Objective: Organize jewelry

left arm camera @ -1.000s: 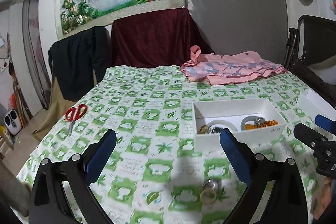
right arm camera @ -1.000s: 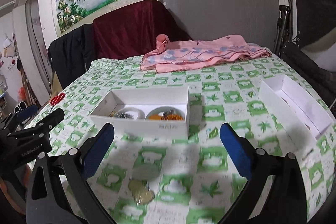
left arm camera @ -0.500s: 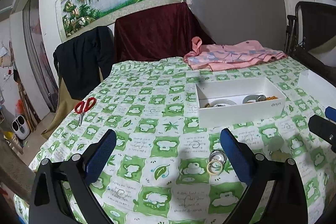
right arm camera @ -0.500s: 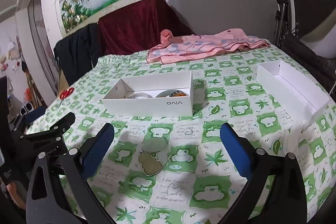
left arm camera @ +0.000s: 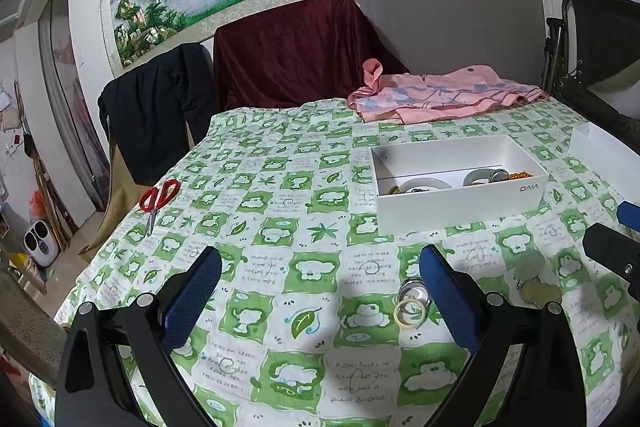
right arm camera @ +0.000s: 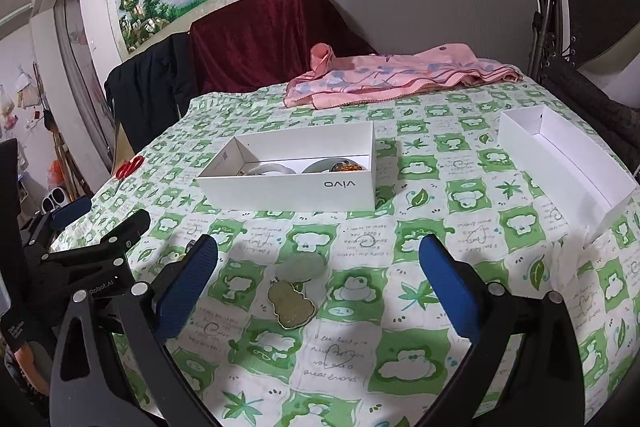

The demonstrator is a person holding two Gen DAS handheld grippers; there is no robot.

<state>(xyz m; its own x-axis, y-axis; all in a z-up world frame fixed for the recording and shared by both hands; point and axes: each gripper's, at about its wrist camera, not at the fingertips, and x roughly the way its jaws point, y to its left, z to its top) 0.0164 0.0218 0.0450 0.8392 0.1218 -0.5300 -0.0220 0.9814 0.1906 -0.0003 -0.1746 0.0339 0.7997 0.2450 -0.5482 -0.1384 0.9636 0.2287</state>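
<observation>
A white box (left arm camera: 460,205) (right arm camera: 288,191) on the green patterned tablecloth holds bangles and amber beads (left arm camera: 520,175). Loose on the cloth lie two rings (left arm camera: 412,303), just inside my left gripper's right finger. A gourd-shaped pendant (right arm camera: 291,305) and a pale jade piece (right arm camera: 302,265) lie between my right gripper's fingers. My left gripper (left arm camera: 320,303) is open and holds nothing. So is my right gripper (right arm camera: 318,291). The pendants (left arm camera: 538,287) also show in the left wrist view, with the other gripper's tip (left arm camera: 612,255) beside them.
An empty white box lid (right arm camera: 568,163) sits at the right edge of the table. Red scissors (left arm camera: 158,197) lie at the left. A pink cloth (right arm camera: 396,77) is bunched at the far side. Chairs draped with dark garments stand behind the table.
Both grippers have pulled back and lowered away from the white box; the rings and pendants now sit higher between the fingers. Both stay open.
</observation>
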